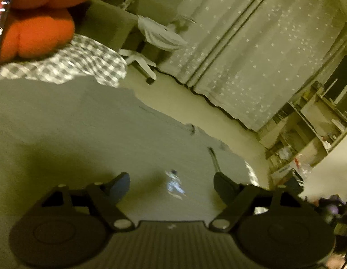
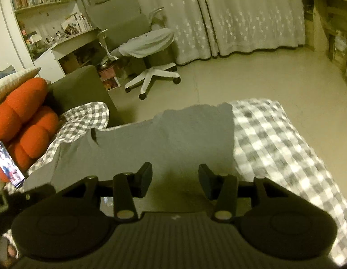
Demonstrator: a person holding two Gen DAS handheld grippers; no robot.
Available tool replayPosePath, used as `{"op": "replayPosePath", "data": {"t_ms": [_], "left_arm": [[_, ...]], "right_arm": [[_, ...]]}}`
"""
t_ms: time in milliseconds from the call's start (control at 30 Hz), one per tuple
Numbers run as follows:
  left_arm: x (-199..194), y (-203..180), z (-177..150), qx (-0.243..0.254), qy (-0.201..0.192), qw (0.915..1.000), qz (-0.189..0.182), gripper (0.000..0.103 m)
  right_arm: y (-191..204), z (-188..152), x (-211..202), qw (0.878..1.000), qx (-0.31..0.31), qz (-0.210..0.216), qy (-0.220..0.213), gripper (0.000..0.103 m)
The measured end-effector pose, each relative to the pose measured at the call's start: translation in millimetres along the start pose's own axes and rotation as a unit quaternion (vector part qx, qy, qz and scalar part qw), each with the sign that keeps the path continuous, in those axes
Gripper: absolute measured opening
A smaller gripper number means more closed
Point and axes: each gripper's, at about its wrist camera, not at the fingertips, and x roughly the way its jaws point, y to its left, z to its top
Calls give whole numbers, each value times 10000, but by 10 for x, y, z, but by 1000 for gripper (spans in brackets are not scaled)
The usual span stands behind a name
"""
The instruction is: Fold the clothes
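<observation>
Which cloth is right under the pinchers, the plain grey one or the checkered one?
The plain grey garment. It lies spread beneath the open right gripper; the checkered sheet has squares and lies off to the side.

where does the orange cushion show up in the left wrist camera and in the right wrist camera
Left wrist view: the orange cushion fills the top left corner, above the checked sheet.
Right wrist view: the orange cushion lies at the left edge, halfway down, beside the same checked sheet.
Shared landmark: the white-based office chair in front of the starred curtains.
</observation>
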Motion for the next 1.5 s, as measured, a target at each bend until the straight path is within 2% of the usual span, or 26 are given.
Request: {"op": "replayPosePath", "data": {"t_ms": [200, 300, 367, 500, 733, 867, 1000, 1167, 1333, 1400, 1467, 1500], "left_arm": [[124, -176, -126, 373, 267, 9988, -171, 78], [297, -194, -136, 462, 492, 9976, -180, 71], [434, -178, -119, 276, 695, 9967, -305, 67], [693, -192, -64, -75, 868, 9928, -821, 64], [1142, -357, -48, -228, 915, 9900, -1048, 63], [1339, -379, -71, -359, 1071, 9872, -1125, 59], [1445, -410, -83, -384, 1037, 9857, -1269, 59], [1588, -454, -16, -414, 859, 9879, -1220, 59], [1690, -523, -9, -359, 572, 9913, -1131, 56], [1724, -552, -18, -315, 540, 9917, -1126, 46], [1769, -584, -31, -261, 567, 9915, -1137, 16], [1790, -574, -34, -278, 598, 9913, -1140, 10]], "right_arm": [[-234, -151, -66, 9990, -324, 213, 242, 50], [-328, -169, -79, 9983, -408, 306, 290, 50], [-390, -180, -88, 9977, -463, 368, 323, 50], [-382, -205, -70, 9952, -570, 639, 471, 50], [-317, -215, -103, 9902, -1056, 644, 646, 47], [-377, -257, -125, 9871, -1296, 545, 762, 38], [-399, -328, -96, 9831, -1539, 395, 907, 30], [-400, -376, -63, 9795, -1744, 246, 976, 21], [-467, -354, -40, 9830, -1538, 280, 961, 9], [-501, -344, -31, 9846, -1434, 303, 957, 4], [-535, -334, -22, 9860, -1331, 325, 954, 3], [-552, -329, -18, 9866, -1279, 337, 953, 3]]}}
